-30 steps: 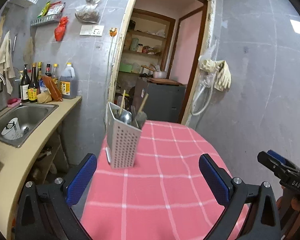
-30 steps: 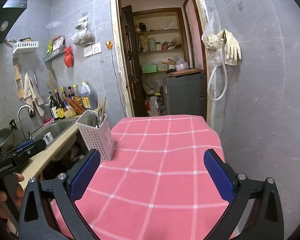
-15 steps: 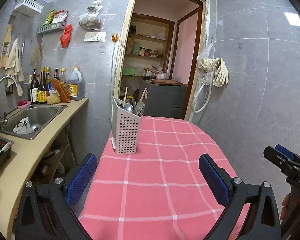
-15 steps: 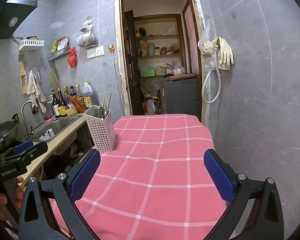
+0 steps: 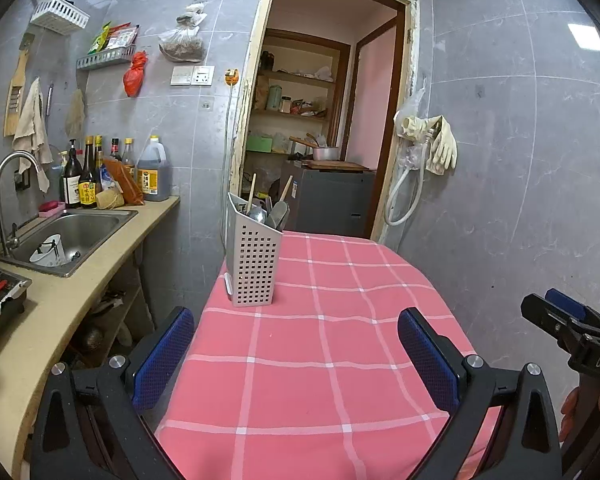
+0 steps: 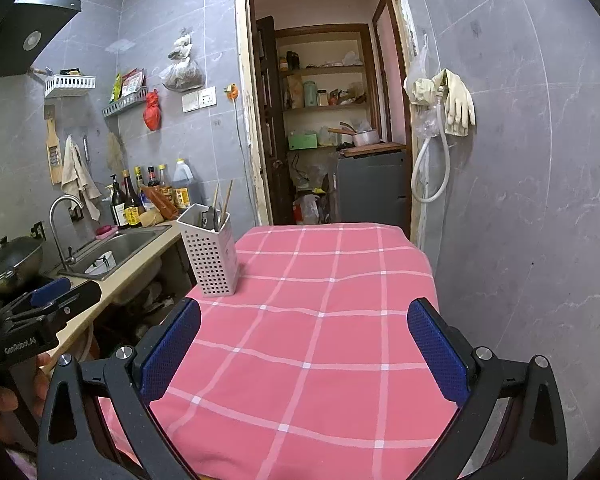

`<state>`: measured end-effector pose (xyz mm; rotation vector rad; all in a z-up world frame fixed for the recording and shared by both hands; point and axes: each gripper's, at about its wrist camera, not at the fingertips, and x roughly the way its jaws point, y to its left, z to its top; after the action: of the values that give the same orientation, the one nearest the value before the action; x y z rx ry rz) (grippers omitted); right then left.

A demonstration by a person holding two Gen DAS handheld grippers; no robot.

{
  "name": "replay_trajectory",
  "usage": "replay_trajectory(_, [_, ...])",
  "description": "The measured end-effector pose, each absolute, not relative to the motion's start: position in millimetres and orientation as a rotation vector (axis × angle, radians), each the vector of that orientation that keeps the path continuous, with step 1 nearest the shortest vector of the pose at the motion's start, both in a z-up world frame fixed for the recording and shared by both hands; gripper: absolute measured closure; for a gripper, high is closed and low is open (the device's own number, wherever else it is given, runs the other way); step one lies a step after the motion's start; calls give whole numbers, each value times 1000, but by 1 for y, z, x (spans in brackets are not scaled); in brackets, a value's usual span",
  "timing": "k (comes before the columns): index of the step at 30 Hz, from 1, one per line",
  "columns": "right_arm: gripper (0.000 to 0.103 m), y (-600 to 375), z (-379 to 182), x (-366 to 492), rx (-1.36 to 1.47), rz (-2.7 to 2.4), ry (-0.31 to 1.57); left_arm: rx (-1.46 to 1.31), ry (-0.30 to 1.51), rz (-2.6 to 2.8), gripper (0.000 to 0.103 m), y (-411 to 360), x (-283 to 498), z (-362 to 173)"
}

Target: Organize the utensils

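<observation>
The utensil holder (image 5: pixel 253 258), a pale perforated caddy, stands upright on the desk (image 5: pixel 332 360) near its left edge, ahead of the left gripper (image 5: pixel 298 354) and a little left of the midline between its fingers (image 5: pixel 162 356). From the right gripper (image 6: pixel 304 354) it lies ahead and well to the left, beyond the left finger. Its place at the desk's edge, beside the sink counter (image 5: pixel 100 280), probably keeps it within reach of the washing-up. The utensils (image 5: pixel 268 210) stand handle-up or bowl-up inside it: a couple of wooden sticks, likely chopsticks, and some metal spoon bowls leaning against the rim. How they are sorted inside I cannot tell.

No loose utensil shows on the pink checked cloth; the surface between both pairs of fingers is bare. That suggests the sorting is finished or not begun, and the frames alone do not settle which.

Both grippers hover above the near end of the desk, well apart from the holder, with the blue-padded fingers spread wide and nothing between them. Held back and level like this, they seem to be at rest or lining up an approach. Each gripper shows at the edge of the other's view, held by a hand (image 6: pixel 4 396).
</observation>
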<state>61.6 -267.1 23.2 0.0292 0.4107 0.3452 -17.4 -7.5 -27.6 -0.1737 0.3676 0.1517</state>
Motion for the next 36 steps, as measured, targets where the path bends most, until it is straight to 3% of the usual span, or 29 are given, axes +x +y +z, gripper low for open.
replay_trajectory(36, [1,-259,19,57,26,355,421,-175,368,151,0,-7,-17,-27])
